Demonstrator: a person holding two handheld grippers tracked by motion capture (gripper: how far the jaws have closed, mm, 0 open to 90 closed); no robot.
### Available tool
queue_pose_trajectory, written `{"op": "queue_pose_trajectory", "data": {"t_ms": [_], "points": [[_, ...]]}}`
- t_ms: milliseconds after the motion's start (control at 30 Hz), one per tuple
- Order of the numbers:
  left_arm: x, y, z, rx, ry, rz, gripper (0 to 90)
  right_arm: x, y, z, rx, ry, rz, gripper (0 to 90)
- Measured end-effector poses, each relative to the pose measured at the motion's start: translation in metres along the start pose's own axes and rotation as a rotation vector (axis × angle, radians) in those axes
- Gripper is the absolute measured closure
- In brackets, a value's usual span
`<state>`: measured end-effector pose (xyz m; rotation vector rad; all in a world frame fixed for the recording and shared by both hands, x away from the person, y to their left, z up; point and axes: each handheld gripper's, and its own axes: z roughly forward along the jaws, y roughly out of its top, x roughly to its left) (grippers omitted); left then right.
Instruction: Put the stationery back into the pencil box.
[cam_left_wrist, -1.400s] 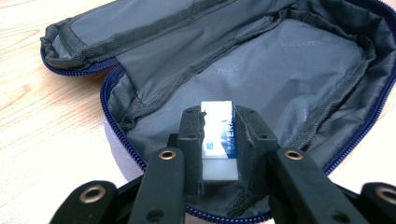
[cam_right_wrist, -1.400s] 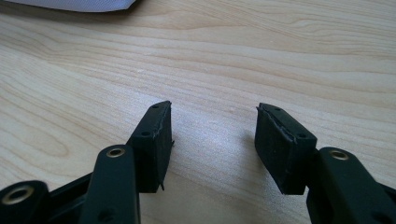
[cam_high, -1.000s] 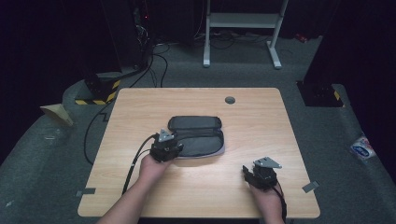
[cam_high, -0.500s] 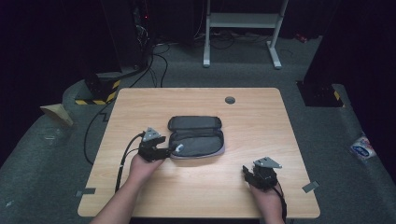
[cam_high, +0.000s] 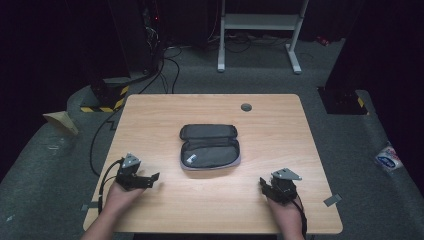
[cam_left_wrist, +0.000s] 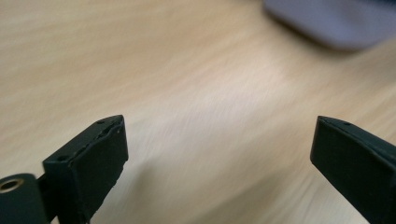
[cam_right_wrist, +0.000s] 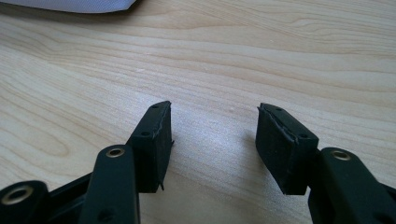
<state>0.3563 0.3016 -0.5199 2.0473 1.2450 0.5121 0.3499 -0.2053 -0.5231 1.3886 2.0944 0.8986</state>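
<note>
A dark zip case (cam_high: 210, 147) lies opened flat mid-table, its grey lining showing. My left gripper (cam_high: 152, 179) rests at the front left of the table, well apart from the case. Its jaws have just been opening and stand wide, with bare wood between them (cam_left_wrist: 217, 126). A blurred corner of the case (cam_left_wrist: 336, 23) sits at the upper right of that view. At the front right, my right gripper (cam_high: 264, 185) holds still, open about halfway over bare wood (cam_right_wrist: 214, 109). The case's edge (cam_right_wrist: 70, 4) lies far ahead at the top left.
The wooden table (cam_high: 150, 115) has a round grey grommet (cam_high: 246, 106) near its far edge. Cables trail on the carpet at the left. A white stand (cam_high: 260, 30) stands behind the table, and a wrapper (cam_high: 389, 159) lies on the floor to the right.
My left gripper has drawn back from the case's left end to the front left of the table, and its jaws have opened wide. The right gripper has not moved.
</note>
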Motion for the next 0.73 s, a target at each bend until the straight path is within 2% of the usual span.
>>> {"op": "queue_pose_trajectory", "data": {"t_ms": [33,100,133,200,267,733], "points": [[0.001,-0.006,-0.002,0.009,0.009,0.007,2.8,0.000,0.000,0.000,0.000,0.000,0.000,45.4],[0.003,-0.016,-0.006,0.029,0.004,-0.003,0.9,0.000,0.000,0.000,0.000,0.000,0.001,45.4],[0.001,-0.020,-0.008,0.035,0.015,-0.007,0.4,0.000,0.000,0.000,0.000,0.001,0.001,45.3],[-0.002,-0.024,-0.011,0.016,0.020,0.007,2.5,0.000,0.000,0.000,0.000,0.001,0.004,45.3],[-0.005,-0.026,-0.011,-0.006,0.012,0.021,6.0,0.000,0.000,0.000,-0.002,0.003,0.005,45.3],[-0.006,-0.025,-0.011,-0.004,0.013,0.014,7.0,0.000,0.000,0.000,0.000,0.002,0.011,44.1]]}}
